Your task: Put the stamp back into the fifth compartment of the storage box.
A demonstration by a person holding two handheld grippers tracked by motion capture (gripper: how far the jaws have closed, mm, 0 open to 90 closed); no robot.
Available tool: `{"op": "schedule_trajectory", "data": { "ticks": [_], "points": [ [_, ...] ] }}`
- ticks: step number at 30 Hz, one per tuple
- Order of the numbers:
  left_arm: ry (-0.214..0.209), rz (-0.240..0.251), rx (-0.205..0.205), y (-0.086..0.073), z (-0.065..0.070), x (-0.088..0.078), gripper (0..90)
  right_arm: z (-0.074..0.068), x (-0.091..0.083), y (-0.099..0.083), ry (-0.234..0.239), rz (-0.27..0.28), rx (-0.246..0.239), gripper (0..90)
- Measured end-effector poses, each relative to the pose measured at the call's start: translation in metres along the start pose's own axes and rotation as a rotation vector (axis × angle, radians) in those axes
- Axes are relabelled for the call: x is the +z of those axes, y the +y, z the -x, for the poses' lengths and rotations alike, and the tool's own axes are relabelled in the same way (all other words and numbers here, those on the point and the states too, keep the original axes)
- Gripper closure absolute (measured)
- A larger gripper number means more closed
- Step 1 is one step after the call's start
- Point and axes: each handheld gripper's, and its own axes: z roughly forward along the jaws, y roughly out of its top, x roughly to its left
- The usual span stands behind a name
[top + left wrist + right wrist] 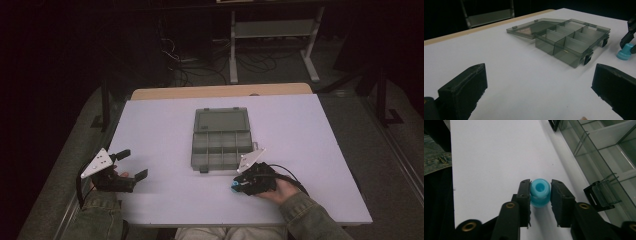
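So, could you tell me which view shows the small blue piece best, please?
The right gripper view: the blue piece sits close, between its jaws. The left gripper view shows it small at the edge; the high view, a speck.

Translucent smoky plastic box [221, 138], glossy blue plastic spool [539, 192], matt white tabletop [160, 125]

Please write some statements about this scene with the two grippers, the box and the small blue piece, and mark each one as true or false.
1. The compartment box has its lid open. True.
2. The right gripper has the blue piece between its jaws. True.
3. The left gripper is holding the blue piece. False: its jaws are wide apart with nothing between them.
4. The blue piece lies inside a compartment. False: it is on the white table, outside the box.
5. The compartments in view look empty. True.
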Motion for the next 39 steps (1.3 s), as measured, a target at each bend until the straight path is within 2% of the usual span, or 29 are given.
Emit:
{"op": "schedule_trajectory", "data": {
  "ticks": [13,30,39],
  "points": [
    [0.001,0.001,-0.001,0.000,0.000,0.000,0.0,0.000,-0.004,0.002,0.022,0.017,0.017,71.4],
    [0.009,0.001,-0.002,0.000,0.000,-0.001,0.0,0.001,-0.023,0.015,0.025,0.063,0.032,71.4],
    [0.008,-0.001,-0.002,0.000,0.000,0.000,0.0,0.004,-0.032,0.025,0.025,0.068,0.018,71.4]
  ]
}}
